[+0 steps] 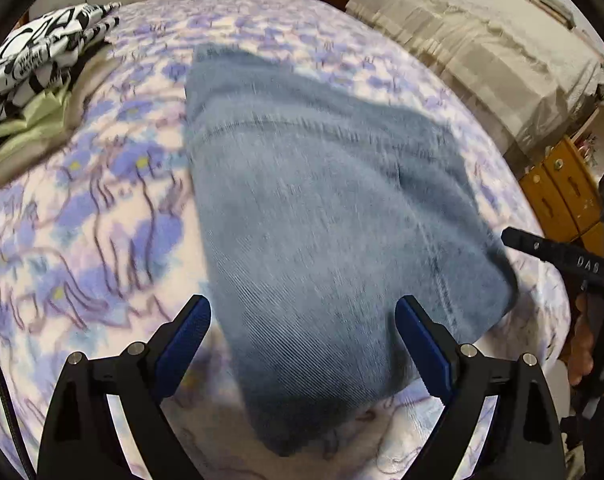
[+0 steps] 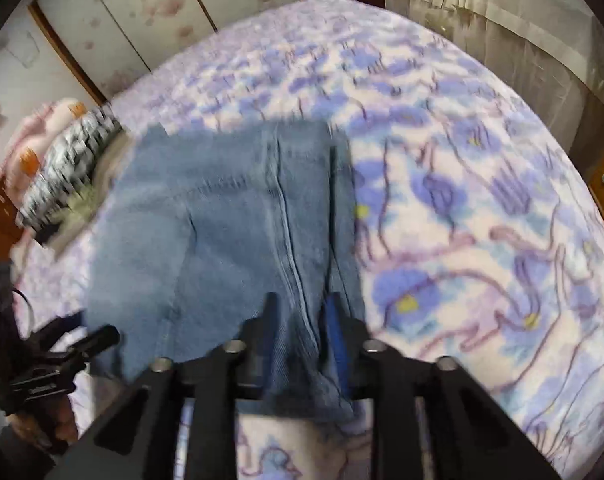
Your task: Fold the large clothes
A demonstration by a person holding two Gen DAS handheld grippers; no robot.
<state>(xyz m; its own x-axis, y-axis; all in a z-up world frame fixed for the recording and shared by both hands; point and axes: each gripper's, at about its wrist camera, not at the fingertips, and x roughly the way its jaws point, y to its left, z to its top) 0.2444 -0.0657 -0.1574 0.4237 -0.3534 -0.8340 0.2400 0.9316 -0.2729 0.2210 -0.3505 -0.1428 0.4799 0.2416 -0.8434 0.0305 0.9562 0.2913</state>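
Note:
Folded blue jeans (image 1: 321, 208) lie on a bed with a purple flowered blanket (image 1: 102, 220). My left gripper (image 1: 303, 320) hovers over the near end of the jeans, its blue-padded jaws spread wide and nothing gripped. In the right wrist view the jeans (image 2: 222, 220) run away from the camera across the blanket (image 2: 461, 200). My right gripper (image 2: 302, 312) sits at their near right edge. A fold of denim lies between its jaws, which stand narrowly apart; the picture is blurred. Each gripper shows at the edge of the other's view: right gripper (image 1: 541, 254), left gripper (image 2: 62, 352).
A pile of folded clothes, topped by a black-and-white print (image 1: 42, 60) (image 2: 70, 168), sits at the bed's far left. Furniture under a beige cover (image 1: 481, 48) and a yellow wooden cabinet (image 1: 561, 188) stand to the right. Wardrobe doors (image 2: 142, 12) are behind the bed.

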